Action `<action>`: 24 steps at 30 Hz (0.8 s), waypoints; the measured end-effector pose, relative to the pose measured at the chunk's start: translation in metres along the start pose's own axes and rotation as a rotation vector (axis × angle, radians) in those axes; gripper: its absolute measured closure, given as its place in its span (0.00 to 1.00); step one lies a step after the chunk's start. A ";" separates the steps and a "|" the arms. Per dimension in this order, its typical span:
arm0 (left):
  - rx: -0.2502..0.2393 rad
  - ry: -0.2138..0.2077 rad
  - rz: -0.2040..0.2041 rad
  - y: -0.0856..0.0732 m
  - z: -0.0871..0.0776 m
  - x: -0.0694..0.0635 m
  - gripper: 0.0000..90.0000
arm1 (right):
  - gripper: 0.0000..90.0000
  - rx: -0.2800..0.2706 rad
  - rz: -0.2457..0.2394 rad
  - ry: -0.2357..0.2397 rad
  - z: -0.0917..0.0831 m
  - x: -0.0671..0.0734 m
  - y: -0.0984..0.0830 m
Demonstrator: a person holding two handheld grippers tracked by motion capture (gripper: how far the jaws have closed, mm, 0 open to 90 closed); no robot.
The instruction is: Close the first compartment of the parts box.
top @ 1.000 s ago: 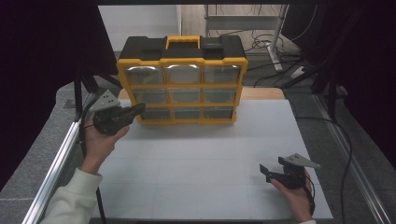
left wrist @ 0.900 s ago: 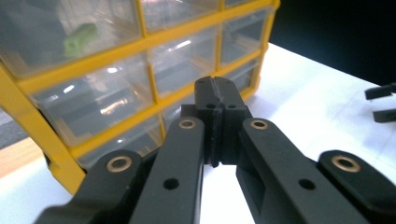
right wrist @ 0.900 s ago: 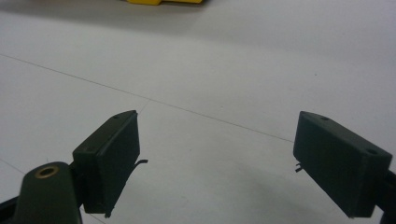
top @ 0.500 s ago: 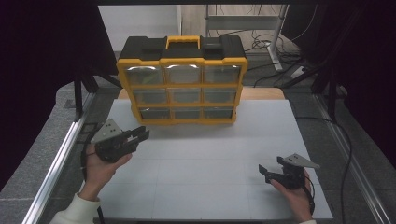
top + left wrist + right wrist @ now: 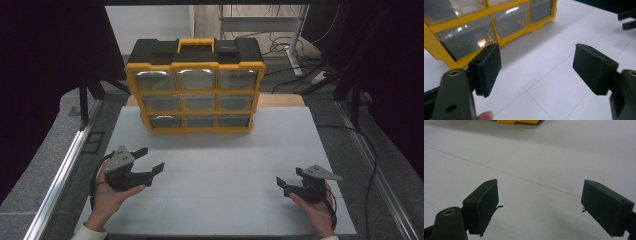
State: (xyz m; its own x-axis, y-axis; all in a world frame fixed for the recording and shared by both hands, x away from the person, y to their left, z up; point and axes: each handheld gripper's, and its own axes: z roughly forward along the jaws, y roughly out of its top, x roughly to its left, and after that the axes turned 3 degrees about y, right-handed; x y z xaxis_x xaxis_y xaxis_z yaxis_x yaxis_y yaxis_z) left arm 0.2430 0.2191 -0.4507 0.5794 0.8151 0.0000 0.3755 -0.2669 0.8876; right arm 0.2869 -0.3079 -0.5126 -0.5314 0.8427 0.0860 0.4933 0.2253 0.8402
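The left gripper [image 5: 152, 159] has its jaws spread wide; they have just been opening, and nothing lies between them. In the left gripper view [image 5: 536, 70] the two black pads stand well apart over bare white tabletop [image 5: 544, 82], with a fingertip [image 5: 485, 116] showing at the bottom edge. The left hand [image 5: 112, 192] holds this gripper low over the near left part of the tabletop [image 5: 220, 165], its jaws pointing right and slightly toward the organizer.

The right gripper [image 5: 289, 181] also has its jaws wide and holds nothing. In the right gripper view [image 5: 540, 205] its pads frame only the white surface and its thin seam lines. The right hand [image 5: 315, 210] holds it low at the near right of the tabletop, jaws pointing left.

The organizer [image 5: 195, 92], a yellow case with a black top, a yellow handle and three rows of clear drawers, stands upright at the far middle of the tabletop, well apart from both grippers. In the left gripper view its lower drawers [image 5: 464, 37] appear beyond the left jaw; in the right gripper view its yellow base [image 5: 517, 121] shows at the top edge.
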 end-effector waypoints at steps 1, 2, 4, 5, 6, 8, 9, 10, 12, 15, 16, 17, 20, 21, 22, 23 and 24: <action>0.003 -0.001 -0.003 -0.003 0.001 -0.001 0.23 | 0.16 0.000 0.000 0.000 0.000 0.000 0.000; 0.005 -0.003 -0.008 -0.007 0.002 -0.001 0.23 | 0.16 0.000 -0.001 0.001 0.000 0.000 0.000; 0.011 -0.004 -0.017 -0.013 0.004 -0.001 0.22 | 0.16 0.001 -0.002 0.002 0.000 0.001 0.000; 0.015 -0.003 -0.021 -0.016 0.005 -0.001 0.22 | 0.16 0.001 -0.004 0.003 0.000 0.001 0.000; 0.019 -0.002 -0.023 -0.019 0.005 0.000 0.22 | 0.16 0.001 -0.004 0.008 0.000 0.001 0.000; 0.026 0.000 -0.026 -0.024 0.007 0.000 0.22 | 0.16 0.001 -0.004 0.011 0.000 0.001 0.000; 0.027 0.001 -0.028 -0.027 0.008 0.001 0.22 | 0.16 0.002 -0.006 0.012 0.000 0.001 0.000; 0.029 0.002 -0.028 -0.030 0.009 0.002 0.22 | 0.16 0.002 -0.007 0.013 0.000 0.001 0.000; 0.034 0.003 -0.031 -0.034 0.011 0.003 0.22 | 0.16 0.003 -0.010 0.014 0.001 0.001 0.000; 0.045 0.007 -0.034 -0.041 0.014 0.004 0.21 | 0.16 0.007 -0.010 0.018 0.001 0.001 0.000; 0.050 0.010 -0.034 -0.043 0.015 0.004 0.21 | 0.16 0.007 -0.011 0.018 0.001 0.001 0.000; 0.054 0.012 -0.036 -0.045 0.016 0.005 0.21 | 0.16 0.009 -0.013 0.013 0.002 0.001 0.000; 0.064 0.020 -0.039 -0.051 0.019 0.006 0.21 | 0.16 0.011 -0.016 0.014 0.002 0.002 -0.001; 0.070 0.020 -0.040 -0.052 0.020 0.007 0.21 | 0.16 0.010 -0.016 0.019 0.002 0.002 -0.001; 0.072 0.022 -0.042 -0.054 0.021 0.007 0.21 | 0.16 0.010 -0.015 0.021 0.002 0.002 -0.001; 0.074 0.022 -0.041 -0.055 0.022 0.007 0.21 | 0.16 0.010 -0.016 0.021 0.002 0.002 -0.001; 0.076 0.022 -0.039 -0.055 0.023 0.007 0.21 | 0.16 0.011 -0.017 0.022 0.002 0.002 -0.001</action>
State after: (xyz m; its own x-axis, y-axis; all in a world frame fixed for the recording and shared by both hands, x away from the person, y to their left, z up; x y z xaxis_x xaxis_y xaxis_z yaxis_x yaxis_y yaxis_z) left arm 0.2429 0.2280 -0.5100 0.5479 0.8362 -0.0232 0.4516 -0.2723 0.8496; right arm 0.2874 -0.3055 -0.5143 -0.5546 0.8279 0.0838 0.4916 0.2448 0.8357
